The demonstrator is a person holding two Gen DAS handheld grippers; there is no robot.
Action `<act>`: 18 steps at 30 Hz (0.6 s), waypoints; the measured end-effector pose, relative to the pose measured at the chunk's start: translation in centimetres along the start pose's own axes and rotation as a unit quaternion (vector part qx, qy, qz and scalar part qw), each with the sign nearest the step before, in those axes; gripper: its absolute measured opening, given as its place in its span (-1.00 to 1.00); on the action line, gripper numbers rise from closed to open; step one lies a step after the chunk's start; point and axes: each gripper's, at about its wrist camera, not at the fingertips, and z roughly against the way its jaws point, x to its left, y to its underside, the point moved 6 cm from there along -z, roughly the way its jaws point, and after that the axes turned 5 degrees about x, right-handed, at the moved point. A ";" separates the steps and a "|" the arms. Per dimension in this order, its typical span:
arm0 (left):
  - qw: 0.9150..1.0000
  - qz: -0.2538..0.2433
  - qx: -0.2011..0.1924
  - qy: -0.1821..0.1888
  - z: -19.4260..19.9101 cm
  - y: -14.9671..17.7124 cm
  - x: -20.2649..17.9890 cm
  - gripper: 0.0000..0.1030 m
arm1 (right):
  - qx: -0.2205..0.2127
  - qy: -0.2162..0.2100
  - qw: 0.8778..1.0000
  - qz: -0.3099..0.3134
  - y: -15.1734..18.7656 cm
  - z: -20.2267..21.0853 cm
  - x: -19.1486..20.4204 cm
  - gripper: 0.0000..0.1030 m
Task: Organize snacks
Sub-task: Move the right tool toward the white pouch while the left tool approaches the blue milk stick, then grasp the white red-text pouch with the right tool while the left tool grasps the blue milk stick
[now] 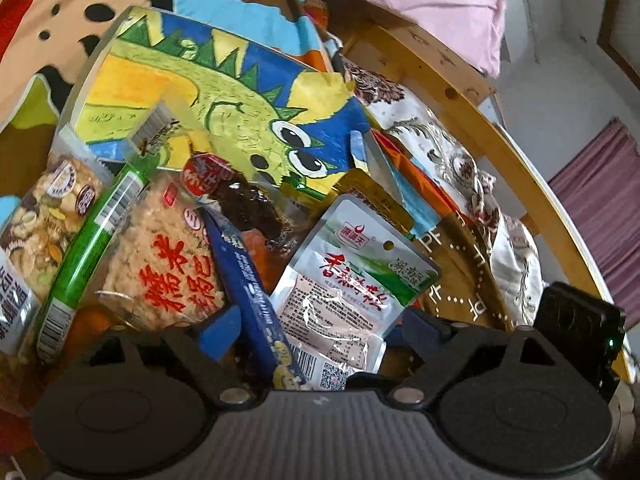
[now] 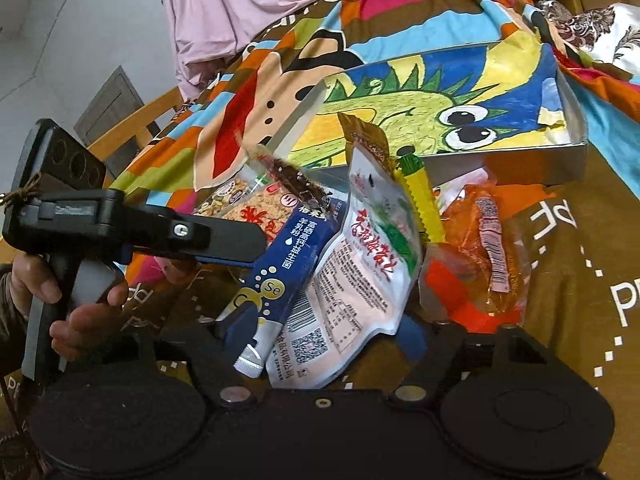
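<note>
Beside the dinosaur box (image 2: 460,92), both grippers straddle a silver pouch (image 2: 352,280) and blue sachet (image 2: 280,264); right gripper (image 2: 320,330) and left gripper (image 1: 320,320) half-wide, contact unclear.

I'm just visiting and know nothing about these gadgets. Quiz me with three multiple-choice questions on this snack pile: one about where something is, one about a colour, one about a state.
1. Where does the dinosaur box lie relative to the snack pile?
A. Behind the pile
B. Under the grippers
C. On the floor

2. What colour is the stick packet beside the silver pouch?
A. Red
B. Dark blue
C. Pink

3. How does the right gripper stand?
A. Clamped shut on nothing
B. Fingers apart, with packet ends between them
C. Out of sight

Answers:
1 A, the box sits farther from the camera, past the packets.
2 B, it is dark blue with white writing.
3 B, its blue pads flank the stick packet and pouch, and no squeeze shows.
</note>
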 end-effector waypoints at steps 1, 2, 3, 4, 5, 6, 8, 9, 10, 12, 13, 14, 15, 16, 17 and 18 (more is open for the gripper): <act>1.000 0.005 0.000 -0.004 -0.1 0.0 0.2 0.64 | -0.002 0.002 1.000 0.000 0.0 0.1 0.0 0.27; 1.000 0.007 0.000 -0.011 -0.3 -0.1 0.4 0.60 | -0.002 0.004 1.000 -0.001 0.0 0.1 -0.2 0.22; 1.000 0.009 0.002 -0.020 -0.5 -0.1 0.5 0.58 | -0.001 0.005 1.000 -0.004 0.0 -0.1 -0.3 0.20; 1.000 0.008 0.003 -0.029 -0.7 -0.1 0.5 0.57 | 0.001 0.007 1.000 -0.006 0.0 -0.3 -0.5 0.14; 0.999 0.006 0.004 -0.036 -0.9 -0.2 0.5 0.56 | 0.002 0.009 1.000 -0.007 0.1 -0.5 -0.6 0.09; 0.999 0.004 0.005 -0.043 -1.2 -0.2 0.4 0.57 | 0.001 0.010 1.000 -0.008 0.1 -0.6 -0.7 0.09; 0.998 -0.004 0.009 -0.063 -1.8 -0.3 0.3 0.59 | 0.001 0.011 1.000 -0.011 0.0 -0.5 -0.8 -0.05; 0.997 -0.010 0.012 -0.074 -2.1 -0.3 0.2 0.59 | 0.000 0.012 1.000 -0.012 0.0 -0.4 -0.7 -0.10; 0.996 -0.016 0.015 -0.083 -2.3 -0.2 0.1 0.59 | -0.001 0.012 1.000 -0.016 -0.1 -0.1 -0.7 -0.19; 0.995 -0.025 0.019 -0.097 -2.6 -0.2 -0.2 0.59 | 0.000 0.010 1.000 -0.025 -0.2 0.3 -0.7 -0.33; 0.994 -0.027 0.021 -0.101 -2.7 -0.2 -0.3 0.59 | 0.002 0.011 1.000 -0.026 -0.2 0.6 -0.6 -0.41; 0.994 -0.029 0.022 -0.103 -2.7 -0.2 -0.4 0.57 | 0.003 0.010 1.000 -0.027 -0.2 0.9 -0.5 -0.49; 0.994 -0.031 0.024 -0.105 -2.7 -0.2 -0.4 0.53 | 0.005 0.008 1.000 -0.026 -0.1 1.2 -0.4 -0.52; 0.993 -0.031 0.026 -0.107 -2.6 -0.2 -0.3 0.50 | 0.007 0.006 1.000 -0.024 0.1 1.3 -0.2 -0.52; 0.993 -0.031 0.025 -0.108 -2.6 -0.3 -0.2 0.44 | 0.009 0.003 1.000 -0.021 0.2 1.3 -0.1 -0.52; 0.993 -0.029 0.025 -0.109 -2.5 -0.3 0.0 0.38 | 0.013 0.002 1.000 -0.019 0.3 1.0 -0.1 -0.52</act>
